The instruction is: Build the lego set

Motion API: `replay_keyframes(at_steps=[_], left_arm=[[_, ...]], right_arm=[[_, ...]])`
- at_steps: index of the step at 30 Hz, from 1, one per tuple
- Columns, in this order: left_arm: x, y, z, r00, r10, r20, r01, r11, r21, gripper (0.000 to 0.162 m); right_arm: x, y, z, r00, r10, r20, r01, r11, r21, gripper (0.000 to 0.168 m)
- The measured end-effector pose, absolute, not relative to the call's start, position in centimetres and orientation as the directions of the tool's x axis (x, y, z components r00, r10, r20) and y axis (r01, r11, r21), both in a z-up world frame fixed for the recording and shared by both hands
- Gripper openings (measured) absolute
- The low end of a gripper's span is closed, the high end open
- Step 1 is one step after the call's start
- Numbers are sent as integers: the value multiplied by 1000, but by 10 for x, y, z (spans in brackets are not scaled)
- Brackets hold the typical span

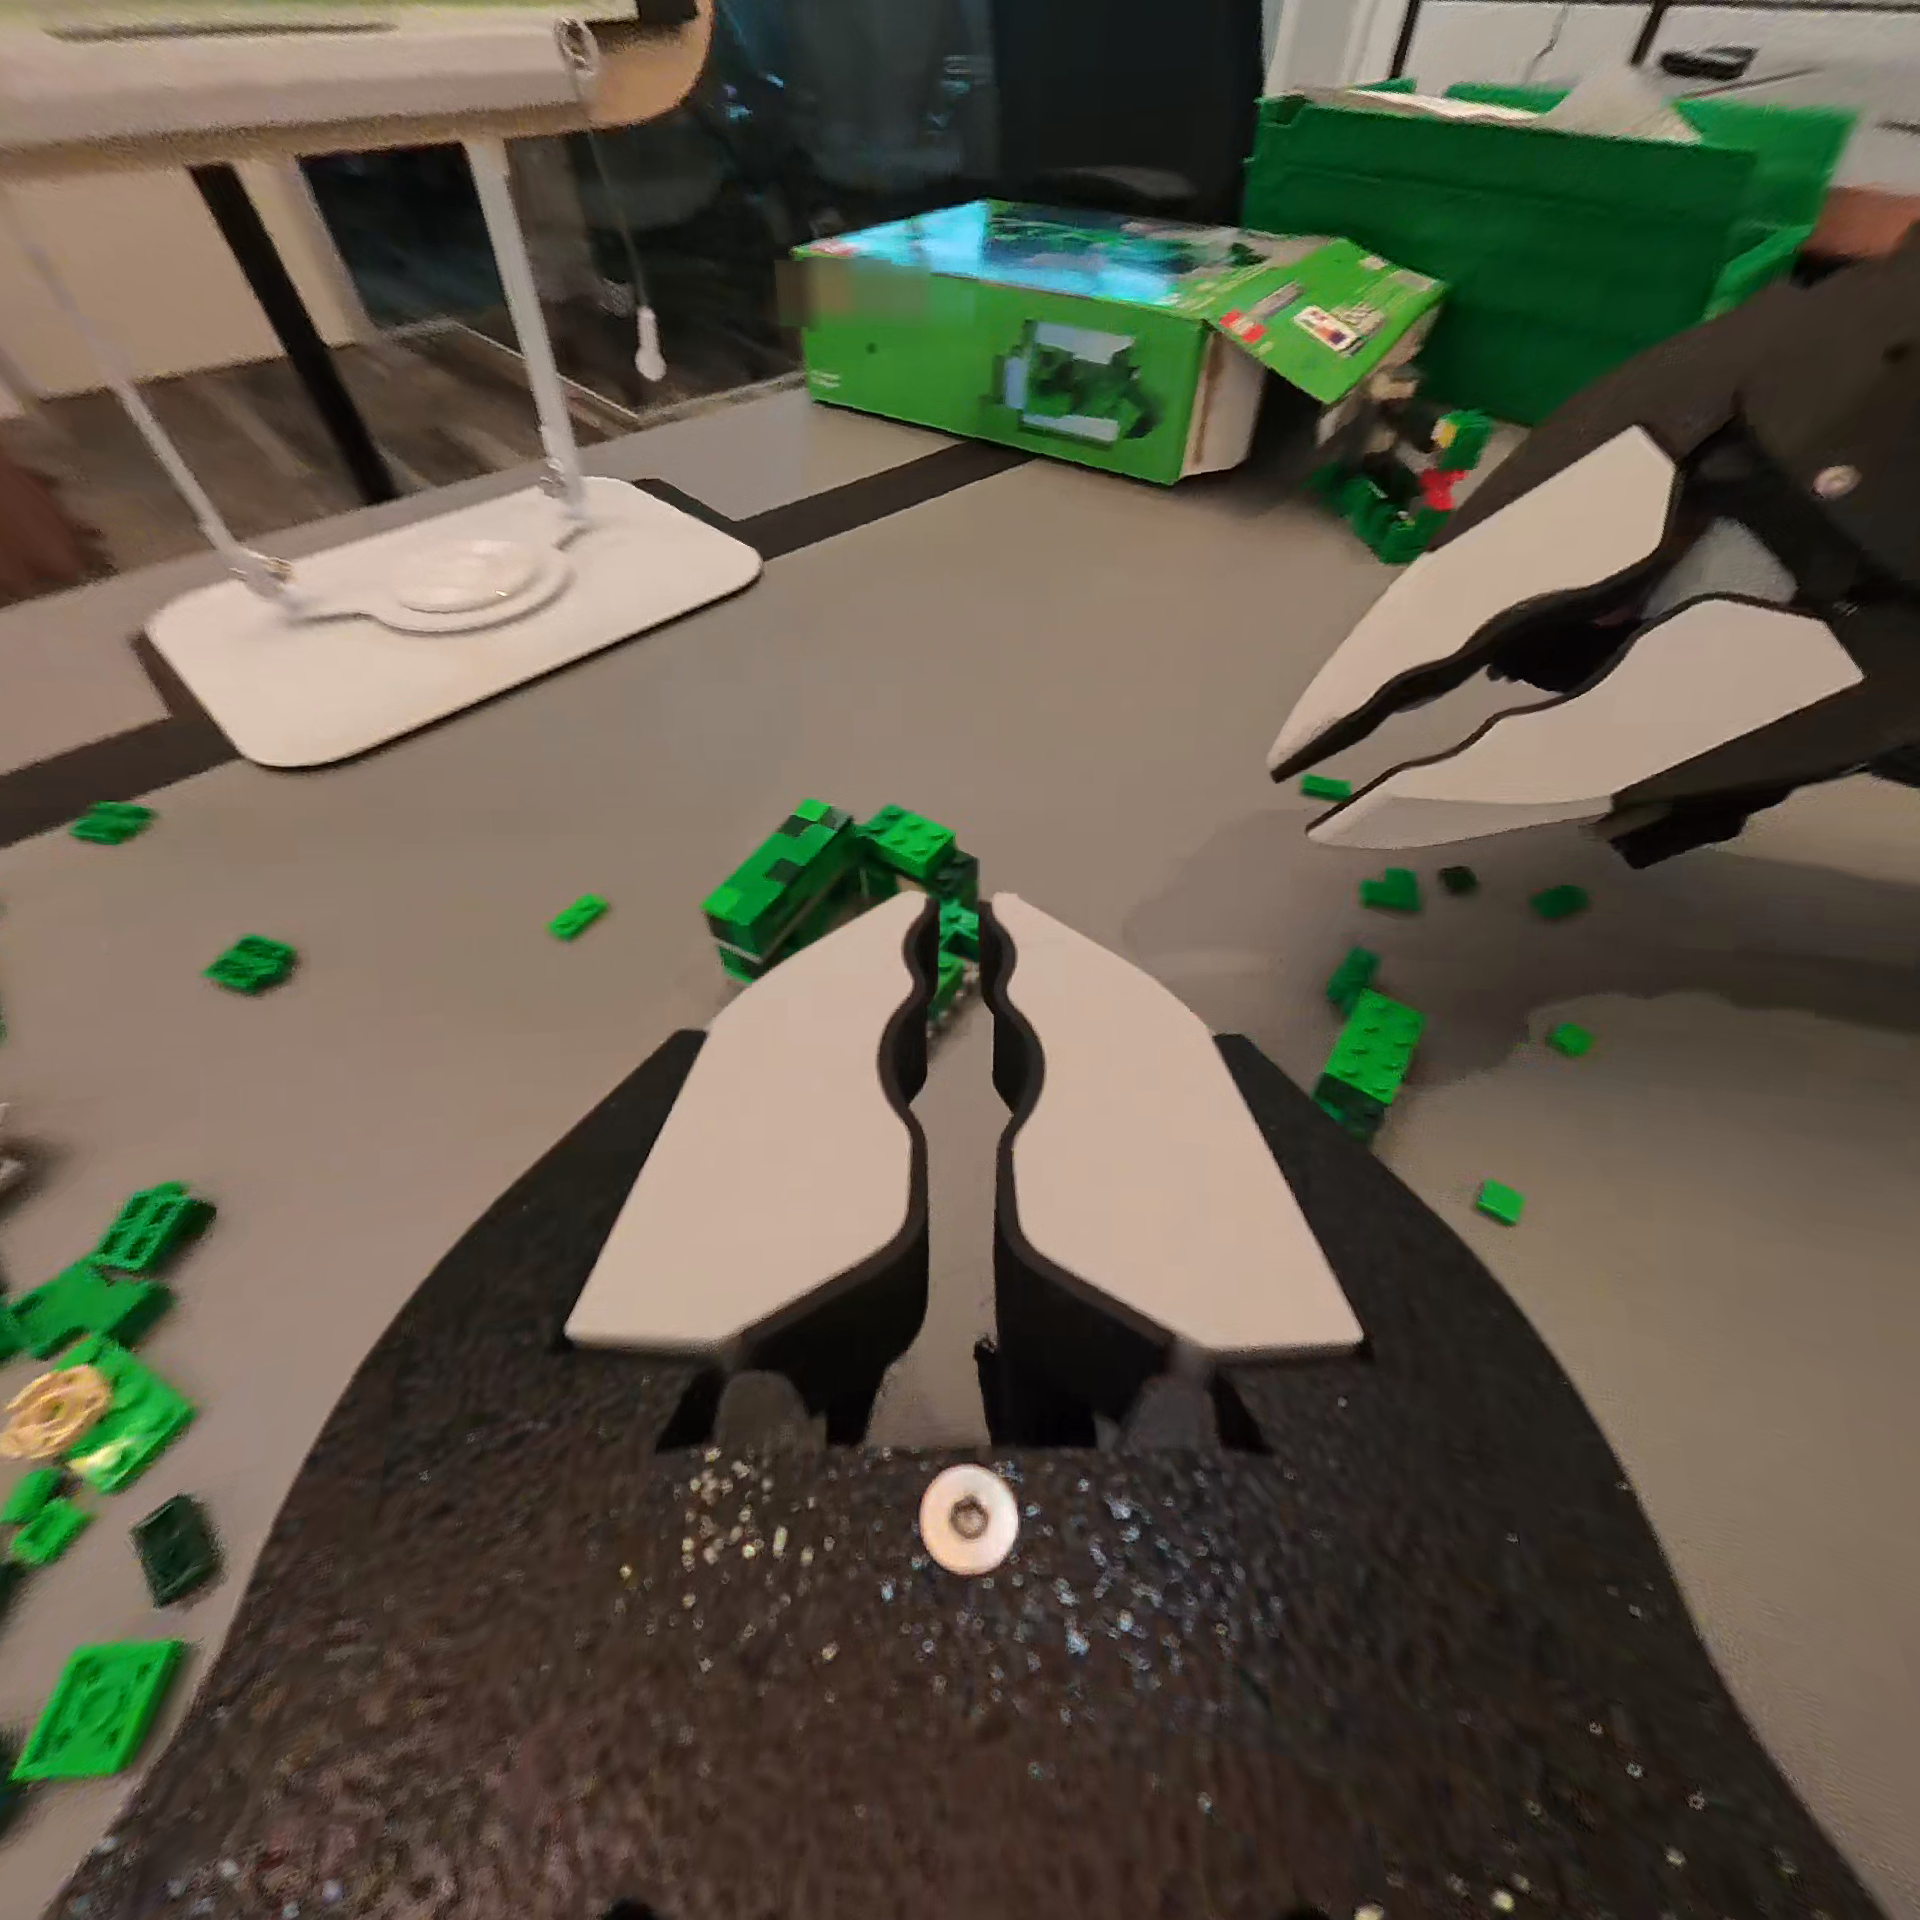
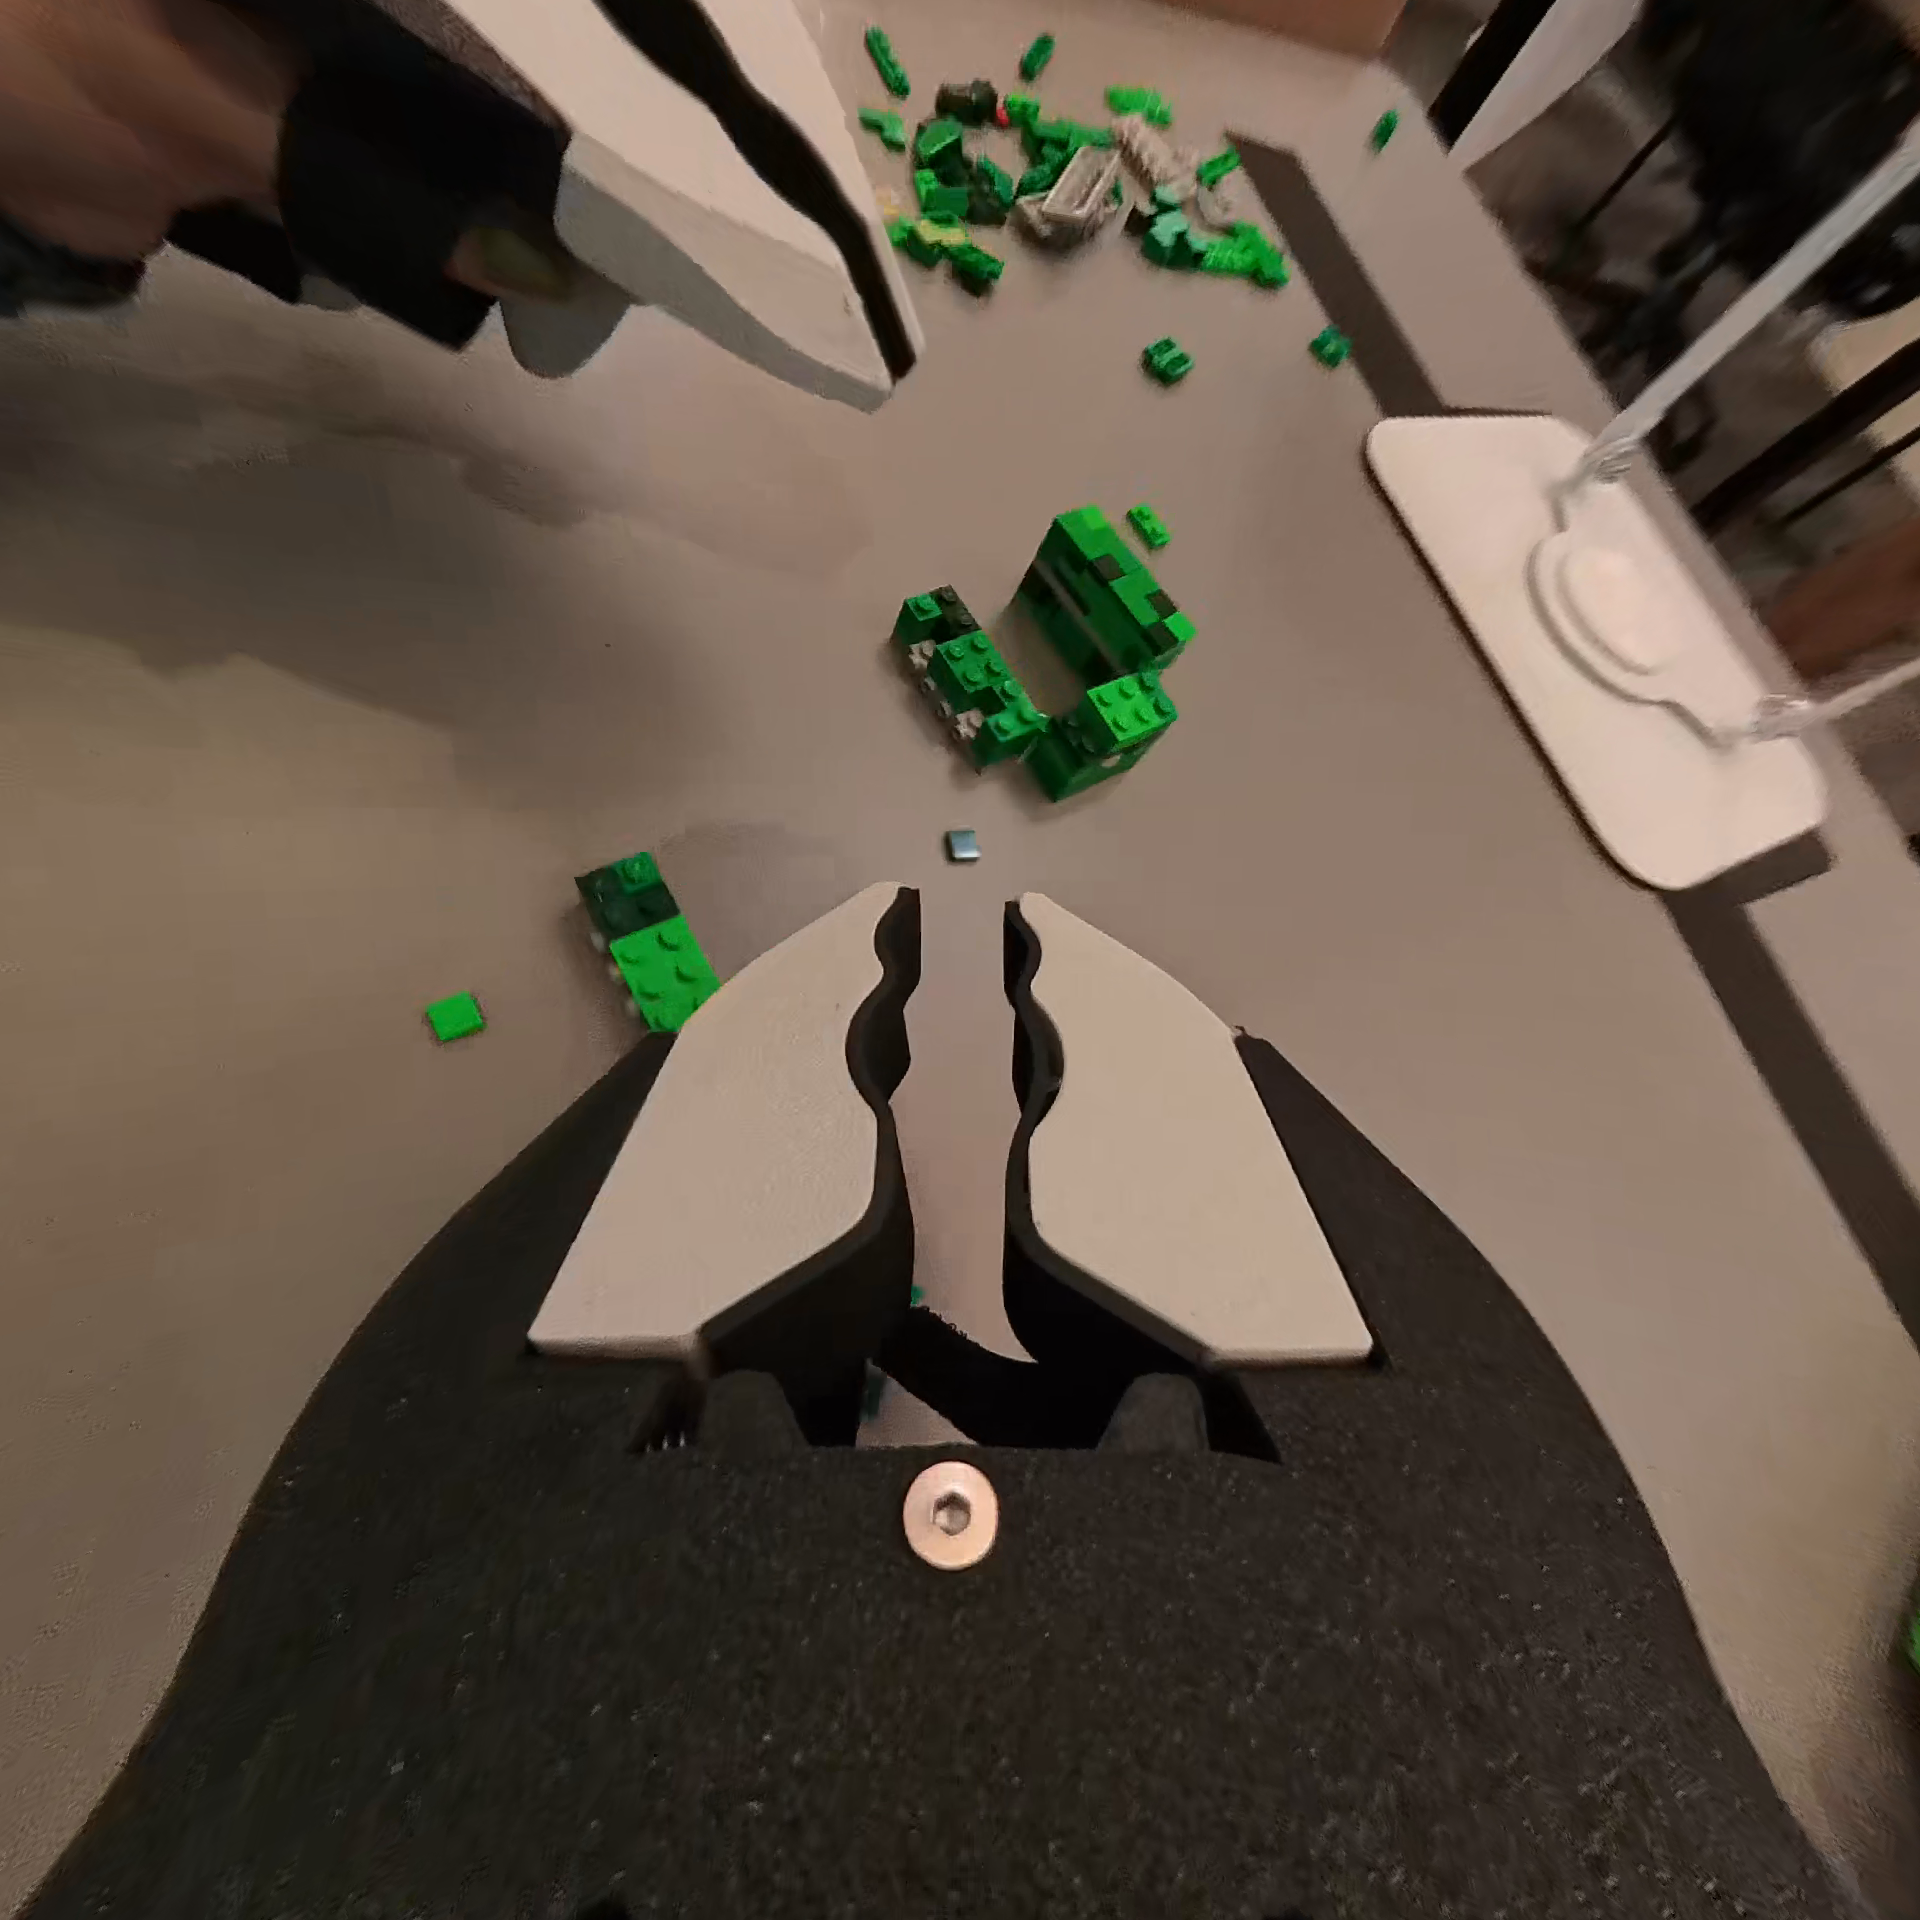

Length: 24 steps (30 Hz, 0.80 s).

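Left gripper [image 1: 958, 909]: fingers spread by a narrow gap with nothing between them, tips hanging just over the near side of the green build; in the right wrist view it [image 2: 894, 379] entered from the top left corner, held by a hand [image 2: 94, 135].
Right gripper [image 2: 961, 899]: fingers parted, empty, tips above bare desk and pointing toward the build; in the left wrist view it [image 1: 1304, 795] reached in from the right edge, slanting downward.
Green build [image 2: 1049, 665]: sat near the middle of the desk [image 2: 312, 727], a U of stacked bricks, studs up on the low arms; its tallest block [image 2: 1107, 597] leaned on its side, long axis running away from the right gripper and slightly rightward.
Small dark tile [image 2: 963, 845]: lay flat between the right gripper's tips and the build, touching neither.
Two-tone stack [image 2: 649, 956]: dark green over bright green, lying beside the right gripper's left finger, long axis angled toward the build.
Loose green tile [image 2: 454, 1016]: alone, left of that stack.
Parts heap [image 2: 1060, 177]: green and grey pieces bunched toward the far end of the desk.
Set box [image 1: 1091, 332]: green, flap open, at the desk's far edge.
White stand base [image 1: 457, 613]: flat at the far left edge.
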<state>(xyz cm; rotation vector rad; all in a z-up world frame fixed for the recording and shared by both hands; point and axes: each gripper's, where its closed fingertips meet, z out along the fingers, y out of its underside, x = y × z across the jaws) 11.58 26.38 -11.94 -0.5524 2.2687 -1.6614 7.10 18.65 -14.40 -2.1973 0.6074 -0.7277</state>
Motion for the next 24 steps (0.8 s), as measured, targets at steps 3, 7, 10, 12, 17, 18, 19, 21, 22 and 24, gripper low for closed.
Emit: replay_keyframes(at_steps=[3, 7, 10, 12, 17, 18, 19, 21, 22, 24], left_arm=[[125, 276, -119, -857, -513, -50, -103, 265, -959, 7], [148, 321, -101, -765, -641, -59, -106, 216, -971, 17], [160, 365, -89, -697, -717, -35, -120, 164, -979, 39], [172, 400, -90, -636, -770, -49, -148, 184, -972, 48], [195, 468, -105, -558, -829, -29, -289, 227, -930, 56], [196, 475, -110, -566, -824, -18, -322, 241, -915, 56], [197, 479, -114, -578, -816, -12, -353, 263, -898, 55], [187, 475, -129, -670, -742, 18, -409, 349, -844, 37], [177, 466, -136, -729, -679, 81, -443, 378, -813, 28], [158, 445, -142, -789, -565, 241, -498, 359, -789, 35]], right_arm=[[80, 199, -149, 780, -565, 269, -212, -644, -735, 18], [86, 199, -131, 761, -582, 286, -170, -605, -778, 18], [85, 184, -116, 699, -637, 324, -112, -545, -831, 18], [83, 166, -109, 634, -691, 348, -81, -507, -858, 18], [80, 113, -97, 391, -814, 430, 44, -450, -892, 14], [80, 105, -96, 346, -830, 438, 61, -446, -893, 14], [81, 97, -95, 301, -840, 452, 80, -450, -890, 13], [81, 84, -93, 203, -842, 499, 126, -483, -867, 10], [81, 79, -92, 140, -834, 534, 158, -514, -843, 7], [81, 75, -93, 72, -794, 604, 188, -584, -790, 0]])
